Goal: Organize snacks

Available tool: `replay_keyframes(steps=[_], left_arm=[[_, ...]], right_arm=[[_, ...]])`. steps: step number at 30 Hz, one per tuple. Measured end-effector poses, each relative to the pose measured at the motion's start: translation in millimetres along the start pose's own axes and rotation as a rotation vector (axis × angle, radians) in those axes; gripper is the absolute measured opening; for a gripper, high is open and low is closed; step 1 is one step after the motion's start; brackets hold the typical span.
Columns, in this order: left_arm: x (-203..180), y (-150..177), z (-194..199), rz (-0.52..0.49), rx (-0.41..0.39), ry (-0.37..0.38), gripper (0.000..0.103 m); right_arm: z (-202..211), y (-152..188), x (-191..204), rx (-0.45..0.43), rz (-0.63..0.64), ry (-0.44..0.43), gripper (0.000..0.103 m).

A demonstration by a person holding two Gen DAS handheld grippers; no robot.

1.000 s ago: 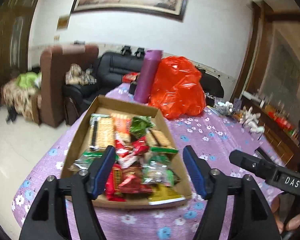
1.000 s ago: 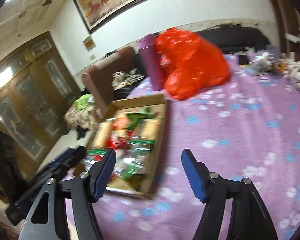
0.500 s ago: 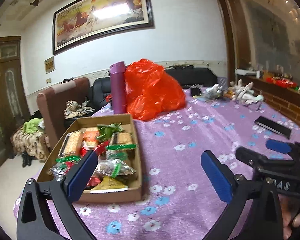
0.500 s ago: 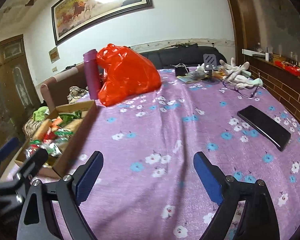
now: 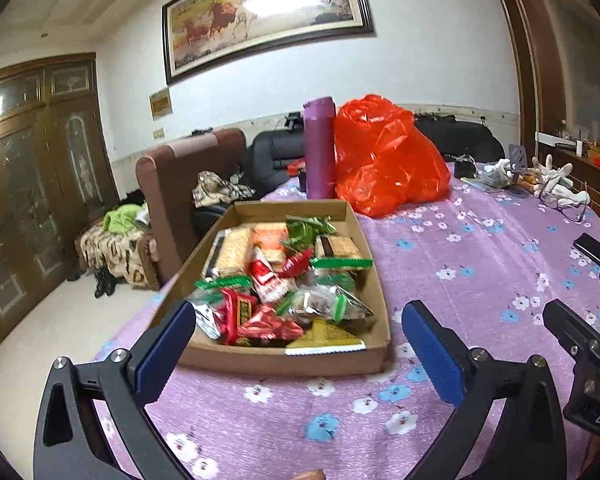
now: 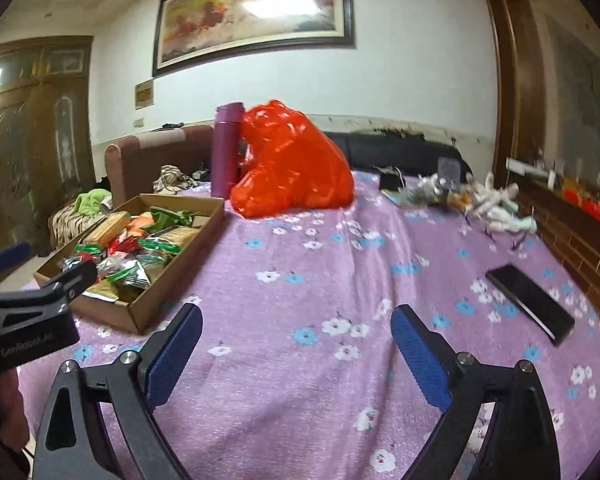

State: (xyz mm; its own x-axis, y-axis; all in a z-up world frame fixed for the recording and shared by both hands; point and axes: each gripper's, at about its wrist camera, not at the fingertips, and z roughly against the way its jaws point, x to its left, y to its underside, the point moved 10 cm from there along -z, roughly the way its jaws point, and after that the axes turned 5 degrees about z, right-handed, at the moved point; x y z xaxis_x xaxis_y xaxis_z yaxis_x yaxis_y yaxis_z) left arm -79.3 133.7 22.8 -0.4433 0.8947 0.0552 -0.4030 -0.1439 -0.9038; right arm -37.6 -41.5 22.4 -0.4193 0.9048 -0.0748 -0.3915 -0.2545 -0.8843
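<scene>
Table (image 5: pixel 480 264) covered by a purple cloth printed with white and blue flowers, carrying all objects. Translucent orange-red plastic bag (image 5: pixel 384 164), bulging, at the far side of the table, with an upright purple cylindrical flask (image 5: pixel 319 148) touching its left flank. Shallow brown cardboard tray (image 5: pixel 374 276) nearer the camera, filled with a loose heap of wrapped snacks (image 5: pixel 280 280): red, green and silver packets over clear packs of biscuits.

Left wrist view: the snack contents are shown from above; the tray's near wall lies just ahead of the left claw (image 5: pixel 296 344), between its blue-padded fingers (image 5: pixel 164 356), nearer the left one. Left claw spread wide, gripping nothing, above the cloth. Part of the right claw's black body enters at the right edge.

Right wrist view: the flat black rectangular phone (image 6: pixel 530 304) is shown whole on the right of the table, with a blurred clutter of white gloves (image 6: pixel 496 204) beyond it. The tray (image 6: pixel 172 280) lies well to the left of the right claw (image 6: pixel 296 344), which is also spread wide, empty, over bare cloth.
</scene>
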Motion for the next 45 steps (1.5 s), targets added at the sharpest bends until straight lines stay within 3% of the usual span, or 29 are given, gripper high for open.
replay_keyframes(steps=[5,11,15,18,28,30,35,39,45], left_arm=[[-3,-2,6,-0.031,-0.017,0.022,0.103],[2,-9,14,-0.047,-0.074,-0.041,0.103],[1,-10,16,-0.029,-0.075,-0.027,0.103],[2,-9,14,-0.024,-0.062,-0.027,0.103],[10,-12,14,0.0,-0.067,-0.066,0.103],[13,-13,13,0.009,-0.064,-0.065,0.103],[21,-13,11,0.032,-0.054,-0.075,0.103],[21,-11,6,0.039,-0.033,-0.068,0.103],[19,-8,3,0.041,0.006,-0.057,0.103]], right_arm=[[14,-14,-3,-0.059,0.0,0.032,0.097],[46,-52,-20,-0.283,0.002,0.145,0.103],[32,-46,-26,-0.253,-0.066,0.091,0.103],[31,-43,-23,-0.289,-0.084,0.051,0.103],[27,-42,-9,-0.274,-0.011,0.078,0.103],[23,-41,-7,-0.25,0.005,0.096,0.103],[2,-33,-25,-0.154,-0.097,0.015,0.103],[8,-29,-45,-0.172,-0.174,0.087,0.103],[28,-39,-12,-0.258,0.019,0.171,0.103]])
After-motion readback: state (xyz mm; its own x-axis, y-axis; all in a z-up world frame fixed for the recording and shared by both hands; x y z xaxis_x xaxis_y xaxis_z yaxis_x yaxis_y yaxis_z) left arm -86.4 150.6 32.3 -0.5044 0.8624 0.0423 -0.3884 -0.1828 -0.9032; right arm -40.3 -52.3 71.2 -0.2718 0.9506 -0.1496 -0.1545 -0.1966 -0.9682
